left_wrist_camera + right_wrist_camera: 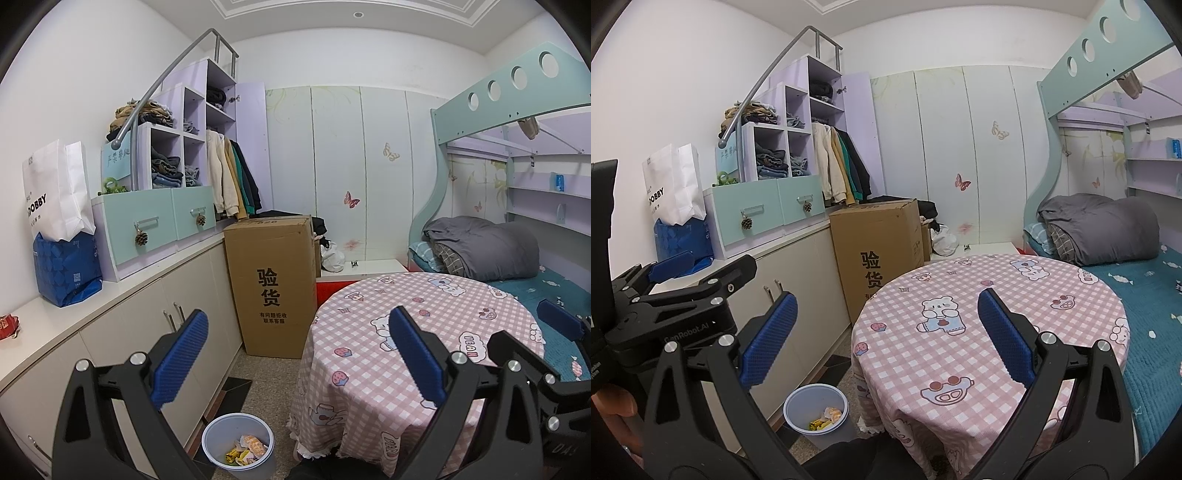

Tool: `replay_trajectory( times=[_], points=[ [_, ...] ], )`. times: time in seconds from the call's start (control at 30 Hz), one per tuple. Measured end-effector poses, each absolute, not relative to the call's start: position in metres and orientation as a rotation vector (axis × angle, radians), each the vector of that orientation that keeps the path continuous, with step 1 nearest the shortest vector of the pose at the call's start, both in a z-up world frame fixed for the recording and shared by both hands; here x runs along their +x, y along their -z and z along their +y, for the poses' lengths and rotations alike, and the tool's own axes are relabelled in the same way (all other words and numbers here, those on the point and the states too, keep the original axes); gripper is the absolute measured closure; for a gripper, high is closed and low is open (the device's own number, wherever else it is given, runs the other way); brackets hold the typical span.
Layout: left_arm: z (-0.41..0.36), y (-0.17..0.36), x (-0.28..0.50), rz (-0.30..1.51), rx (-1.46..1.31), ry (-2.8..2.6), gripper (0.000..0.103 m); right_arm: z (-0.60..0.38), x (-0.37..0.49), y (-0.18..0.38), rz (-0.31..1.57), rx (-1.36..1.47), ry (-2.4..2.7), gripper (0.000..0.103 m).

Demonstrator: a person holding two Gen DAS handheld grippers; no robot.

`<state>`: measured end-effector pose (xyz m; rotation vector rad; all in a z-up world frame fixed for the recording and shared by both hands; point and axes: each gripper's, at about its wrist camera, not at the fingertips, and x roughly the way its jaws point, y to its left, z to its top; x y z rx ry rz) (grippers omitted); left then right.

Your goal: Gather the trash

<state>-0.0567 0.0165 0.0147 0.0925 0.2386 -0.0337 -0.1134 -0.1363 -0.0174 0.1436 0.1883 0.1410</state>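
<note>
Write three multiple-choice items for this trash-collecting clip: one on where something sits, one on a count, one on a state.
1. Where is the trash bin?
A. on the round table
B. on the floor between the cabinet and the round table
C. on the bed

2. How many pinecones hang from the teal drawer handles?
A. none
B. two
C. five

3. What state are the two grippers in?
A. both open, holding nothing
B. both shut on wrappers
C. left shut, right open

Answers:
1 B: the bin stands on the floor beside the checked tablecloth.
2 B: one pinecone on each drawer, the other further right.
3 A: the left gripper and right gripper both show wide, bare gaps.
</note>
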Motion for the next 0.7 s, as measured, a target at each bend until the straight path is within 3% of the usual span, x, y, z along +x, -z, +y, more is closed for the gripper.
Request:
replay_trajectory(
  times=[0.7],
  points=[
    [0.019,-0.004,-0.028,0.301,0.094,0.030,0.007,-0.148,-0.079,0.035,0.267,0.193,-0.141,0.007]
  ],
)
